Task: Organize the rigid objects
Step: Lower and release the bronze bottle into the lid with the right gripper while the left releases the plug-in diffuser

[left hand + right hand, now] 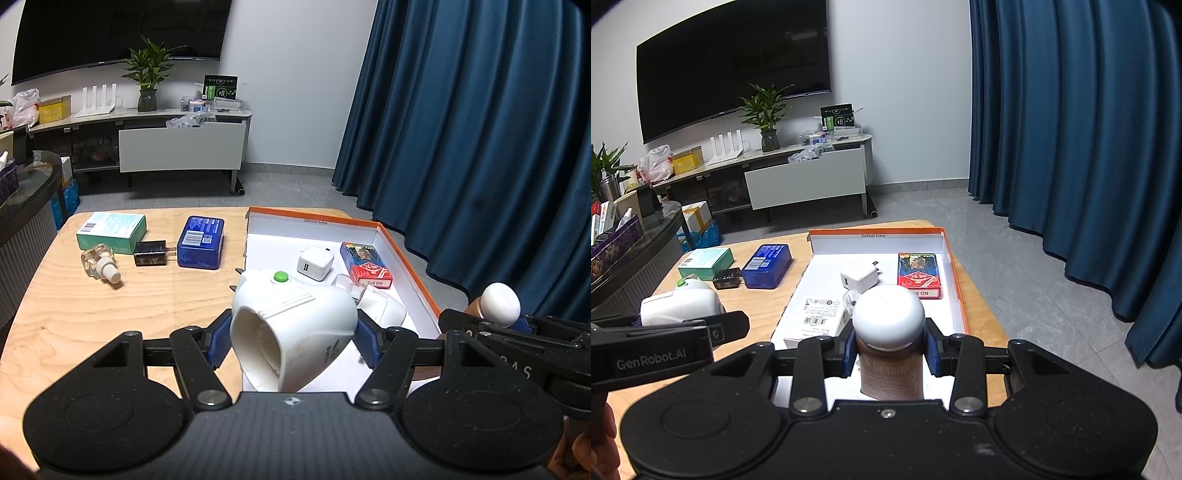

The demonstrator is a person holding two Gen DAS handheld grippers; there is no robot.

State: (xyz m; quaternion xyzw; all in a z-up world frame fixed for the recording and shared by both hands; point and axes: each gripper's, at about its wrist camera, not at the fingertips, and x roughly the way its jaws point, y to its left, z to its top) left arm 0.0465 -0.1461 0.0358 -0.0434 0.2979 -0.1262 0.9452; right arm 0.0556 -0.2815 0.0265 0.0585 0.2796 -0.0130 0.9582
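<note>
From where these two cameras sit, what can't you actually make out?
- Brown bottle: label blurred, base hidden behind the right gripper, right wrist view.
- White plug-in device: underside hidden by the left gripper, left wrist view.
- White box inside the orange-edged tray: print too small; near end covered by that gripper.
- Person: only a hand, cut by the edge.

My blue-padded fingers (218,341) frame a white plug-in (291,325) with a green button (280,276). The tray (410,262) is orange-rimmed, white inside. Upper right, the curtain (480,147) is deep blue; the tabletop (110,306) is pale wood grain.
</note>
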